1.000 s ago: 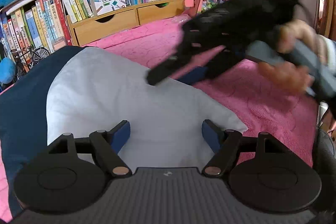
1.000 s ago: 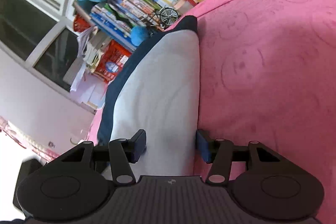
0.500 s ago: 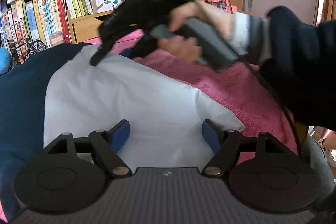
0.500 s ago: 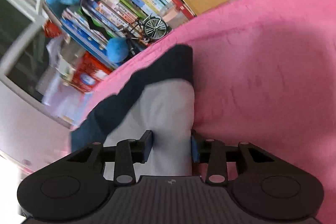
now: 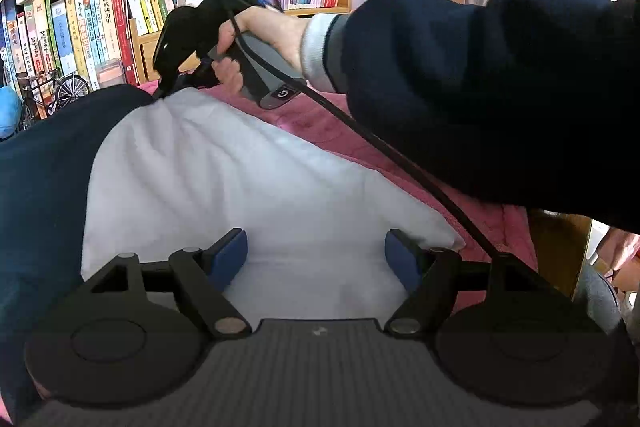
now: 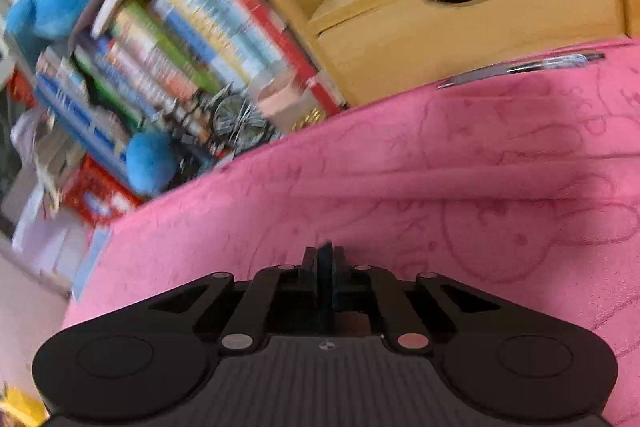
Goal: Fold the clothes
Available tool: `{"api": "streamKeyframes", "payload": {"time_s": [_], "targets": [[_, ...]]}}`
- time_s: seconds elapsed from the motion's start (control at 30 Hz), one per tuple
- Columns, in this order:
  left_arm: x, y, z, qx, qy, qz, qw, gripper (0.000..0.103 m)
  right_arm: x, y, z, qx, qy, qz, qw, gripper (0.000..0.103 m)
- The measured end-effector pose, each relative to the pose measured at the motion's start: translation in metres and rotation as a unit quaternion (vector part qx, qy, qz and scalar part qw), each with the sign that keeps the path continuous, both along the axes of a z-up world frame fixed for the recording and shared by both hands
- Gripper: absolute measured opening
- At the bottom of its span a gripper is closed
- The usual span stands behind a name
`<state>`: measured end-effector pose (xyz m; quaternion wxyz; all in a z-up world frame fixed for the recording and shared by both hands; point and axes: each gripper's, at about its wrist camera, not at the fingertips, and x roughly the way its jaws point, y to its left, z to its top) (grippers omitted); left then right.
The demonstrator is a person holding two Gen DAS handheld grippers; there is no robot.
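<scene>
Already the far corner of the navy-and-white garment (image 5: 224, 183) is clamped by the right gripper (image 5: 160, 91), whose jaws have just closed, while its near hem lies between the left gripper's (image 5: 316, 259) parted jaws.

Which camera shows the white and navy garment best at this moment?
The left wrist view: the garment lies spread on the pink blanket, with the right claw at its far corner. The right wrist view shows only blanket and bookshelf, no garment.
</scene>
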<state>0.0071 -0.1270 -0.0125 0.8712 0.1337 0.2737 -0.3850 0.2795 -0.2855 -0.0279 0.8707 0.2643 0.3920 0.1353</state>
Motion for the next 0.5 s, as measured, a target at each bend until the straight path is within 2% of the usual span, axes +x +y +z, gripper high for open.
{"api": "streamKeyframes", "payload": {"time_s": [0.13,0.23,0.33,0.4,0.5], "targets": [[0.000,-0.001,0.000,0.000,-0.003,0.001,1.0000,0.075,-0.036,-0.017,0.020,0.038,-0.037,-0.005,0.999,0.016],[0.001,-0.002,0.000,0.000,-0.005,0.001,1.0000,0.075,-0.081,-0.018,0.048,-0.019,-0.076,0.013,0.997,0.016],[0.000,-0.003,-0.001,0.003,-0.010,0.002,0.9999,0.075,-0.136,0.003,0.077,-0.096,-0.118,0.085,0.985,0.016],[-0.001,-0.004,-0.001,0.004,-0.013,0.003,0.9999,0.075,-0.170,0.026,0.083,-0.149,-0.119,0.137,0.972,0.016],[0.001,-0.004,-0.001,0.004,-0.014,0.003,0.9999,0.075,-0.198,0.060,0.081,-0.205,-0.093,0.190,0.956,0.016]]}}
